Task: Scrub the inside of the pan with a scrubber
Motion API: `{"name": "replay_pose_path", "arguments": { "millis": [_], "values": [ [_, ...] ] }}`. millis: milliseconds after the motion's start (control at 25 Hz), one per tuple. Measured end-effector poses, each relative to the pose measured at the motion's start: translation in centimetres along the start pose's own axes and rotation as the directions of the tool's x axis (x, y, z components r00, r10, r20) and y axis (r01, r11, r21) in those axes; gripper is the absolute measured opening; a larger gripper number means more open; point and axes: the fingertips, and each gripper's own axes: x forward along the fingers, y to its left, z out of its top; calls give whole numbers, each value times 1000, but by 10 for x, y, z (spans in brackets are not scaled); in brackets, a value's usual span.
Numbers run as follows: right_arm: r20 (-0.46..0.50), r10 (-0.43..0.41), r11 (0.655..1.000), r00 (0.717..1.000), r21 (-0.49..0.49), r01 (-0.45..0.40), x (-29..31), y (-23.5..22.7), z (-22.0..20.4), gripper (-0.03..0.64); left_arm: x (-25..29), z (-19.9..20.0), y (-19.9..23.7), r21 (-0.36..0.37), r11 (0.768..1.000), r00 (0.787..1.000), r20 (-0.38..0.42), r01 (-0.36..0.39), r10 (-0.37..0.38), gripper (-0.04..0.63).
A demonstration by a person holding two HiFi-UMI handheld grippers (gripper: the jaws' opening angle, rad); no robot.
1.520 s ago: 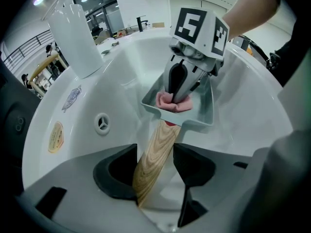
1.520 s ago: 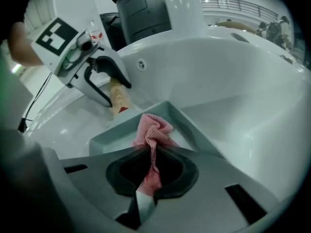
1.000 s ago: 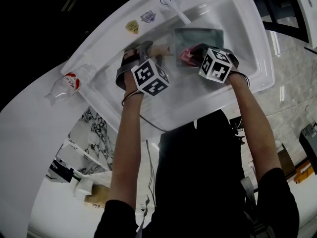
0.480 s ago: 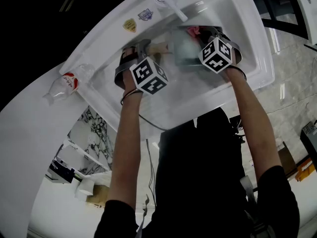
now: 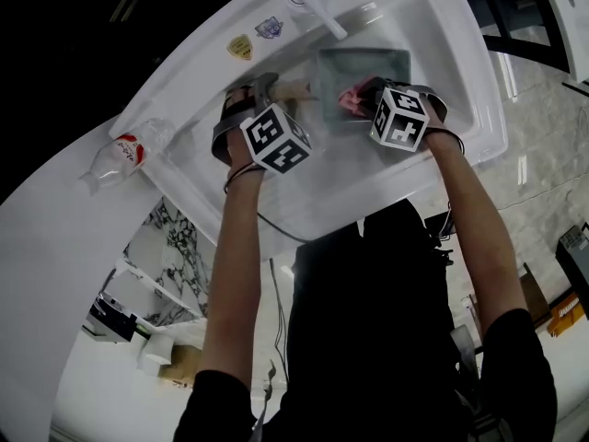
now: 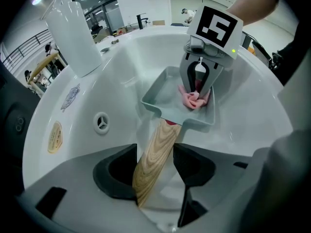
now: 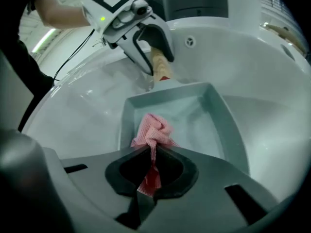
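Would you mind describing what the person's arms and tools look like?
The left tool and right tool are grey with black pads; each carries a white cube of black square markers. A thin black cable trails from the left wrist. The person wears a black short-sleeved top.

grey shells on left gripper [image 6: 154, 171] and right gripper [image 7: 151, 168], black pads [image 7: 171, 171] lining the jaws. behind each, a white cube [image 5: 276, 139] with black square markers and a small green light [image 7: 103, 19]. thin black cable [image 5: 274, 230] off the left gripper's rear. black short-sleeved top [image 5: 368, 320].
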Motion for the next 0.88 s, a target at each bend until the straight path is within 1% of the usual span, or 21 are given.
{"name": "replay_pose_path", "arguments": {
  "millis": [80,120,200,320,440,520,600,680,720,760,800,880],
  "values": [
    [-29,56,998,998,-18,-57,1,11,-5,44,-1,0,0,3,1000,1000,3,-4,4,233],
    [-42,68,998,997,-17,-68,1,12,-9,44,-1,0,1,4,1000,1000,4,-6,6,233],
    [-59,51,999,997,-4,-52,-1,7,-16,44,0,1,1,7,1000,1000,5,-8,8,233],
    [-55,-45,998,997,36,47,-6,-16,-21,44,0,0,1,9,1000,1000,2,-6,6,233],
    [-31,-158,984,987,77,160,-12,-42,-21,44,-1,1,1,14,1000,1000,4,-11,11,233],
    [-31,-247,965,969,82,249,-17,-61,-22,44,-1,0,1,15,1000,1000,3,-14,14,233],
    [-68,-336,938,939,63,340,-22,-79,-28,44,0,1,1,11,1000,1000,-1,-7,7,233],
    [-122,-382,921,916,32,388,-26,-89,-38,44,0,1,1,7,1000,1000,-5,0,0,233],
    [-143,-383,920,913,22,390,-27,-90,-41,44,0,1,1,6,1000,1000,-6,0,0,233],
    [-155,-373,925,915,14,380,-27,-89,-43,44,0,0,1,6,1000,1000,-5,-1,1,233],
    [-163,-351,934,922,6,357,-26,-84,-44,44,0,0,0,7,1000,1000,-6,-3,3,233],
    [-171,-272,961,947,-1,276,-23,-69,-45,44,0,0,1,8,1000,1000,-9,-8,8,233]
  ]
}}
